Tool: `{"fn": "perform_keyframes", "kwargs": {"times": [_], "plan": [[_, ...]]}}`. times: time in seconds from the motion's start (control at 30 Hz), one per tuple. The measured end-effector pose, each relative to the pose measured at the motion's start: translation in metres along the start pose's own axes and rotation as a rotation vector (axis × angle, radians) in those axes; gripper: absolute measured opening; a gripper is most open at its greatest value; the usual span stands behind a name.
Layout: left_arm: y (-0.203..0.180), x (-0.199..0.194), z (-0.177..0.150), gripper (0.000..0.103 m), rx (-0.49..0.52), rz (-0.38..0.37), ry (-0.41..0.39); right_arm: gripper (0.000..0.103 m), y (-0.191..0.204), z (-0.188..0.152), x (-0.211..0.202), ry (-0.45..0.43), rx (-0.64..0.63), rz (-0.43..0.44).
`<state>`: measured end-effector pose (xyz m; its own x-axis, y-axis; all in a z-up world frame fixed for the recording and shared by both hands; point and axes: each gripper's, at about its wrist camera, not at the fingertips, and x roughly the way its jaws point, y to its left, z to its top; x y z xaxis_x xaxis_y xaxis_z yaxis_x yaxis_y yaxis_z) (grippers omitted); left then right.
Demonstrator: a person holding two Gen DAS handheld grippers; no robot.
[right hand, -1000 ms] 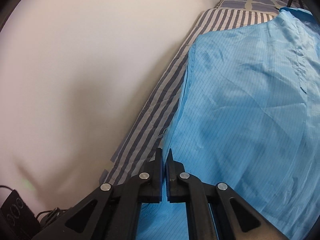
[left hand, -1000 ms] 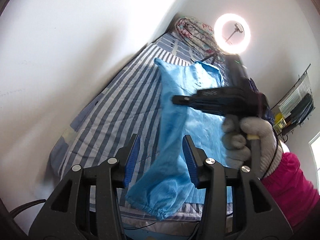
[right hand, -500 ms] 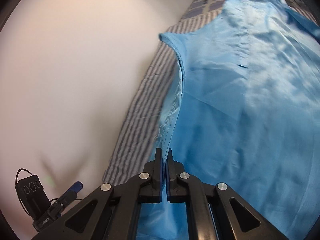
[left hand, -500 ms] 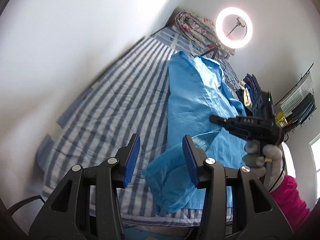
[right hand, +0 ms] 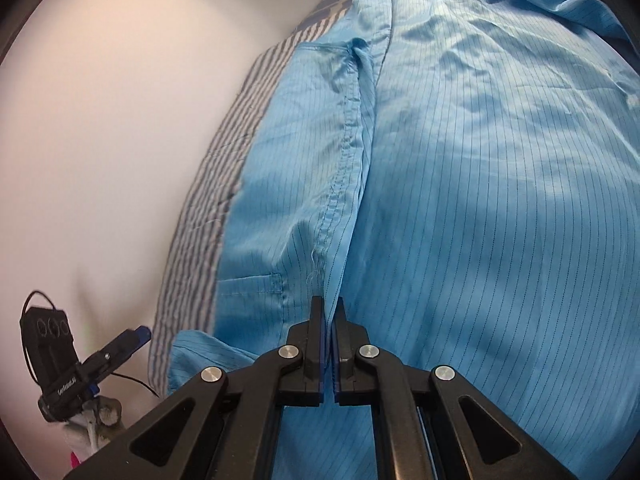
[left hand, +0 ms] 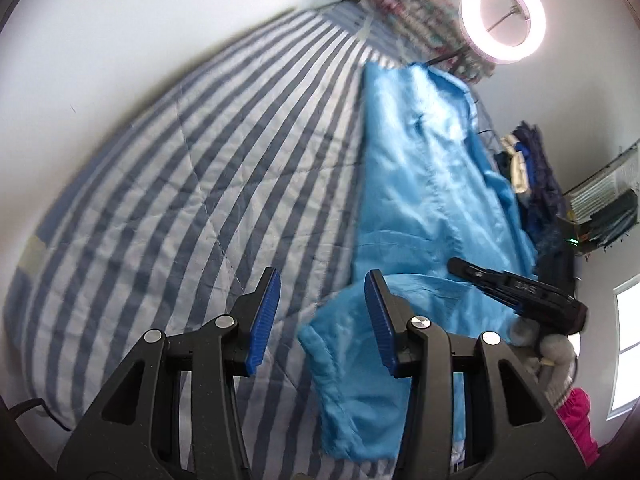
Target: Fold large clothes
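Note:
A large light-blue garment [left hand: 424, 184] lies lengthwise on the striped bed [left hand: 200, 184]. Its sleeve [left hand: 352, 364] is folded across toward the near edge. My left gripper [left hand: 322, 292] is open and empty, hovering above the bed just left of the sleeve cuff. My right gripper [right hand: 329, 320] is shut on a seam edge of the garment [right hand: 460, 160]; it also shows in the left wrist view [left hand: 516, 284], resting low on the cloth. The left gripper shows at the lower left of the right wrist view [right hand: 120, 344].
A white wall [left hand: 120, 40] runs along the bed's far side. A ring light [left hand: 502, 22] and a folded patterned quilt [left hand: 412, 12] stand at the bed's head. Dark clothes [left hand: 532, 184] and a wire shelf [left hand: 608, 208] are at the right.
My right gripper has carried the garment edge down and across onto the body, laying the side fold flat. The sleeve has dropped onto the bed. My left gripper stayed open and shifted left.

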<state>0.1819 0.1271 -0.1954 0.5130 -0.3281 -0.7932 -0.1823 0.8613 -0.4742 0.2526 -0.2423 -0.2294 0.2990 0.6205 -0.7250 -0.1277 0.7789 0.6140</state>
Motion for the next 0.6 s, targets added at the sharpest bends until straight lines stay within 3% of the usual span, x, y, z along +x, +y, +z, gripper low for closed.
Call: {"fn": "perform_keyframes", "kwargs": {"times": [0.2, 0.47, 0.6], "plan": [[0.019, 0.04, -0.007, 0.045, -0.152, -0.182, 0.109, 0.0, -0.001, 0.0, 0.018, 0.012, -0.002, -0.016], [-0.048, 0.03, -0.047, 0.045, 0.05, -0.37, 0.237, 0.0, -0.004, 0.0, 0.011, 0.002, 0.001, -0.013], [-0.084, 0.025, -0.078, 0.045, 0.163, -0.383, 0.306, 0.0, -0.006, 0.0, 0.006, -0.004, 0.007, -0.002]]}}
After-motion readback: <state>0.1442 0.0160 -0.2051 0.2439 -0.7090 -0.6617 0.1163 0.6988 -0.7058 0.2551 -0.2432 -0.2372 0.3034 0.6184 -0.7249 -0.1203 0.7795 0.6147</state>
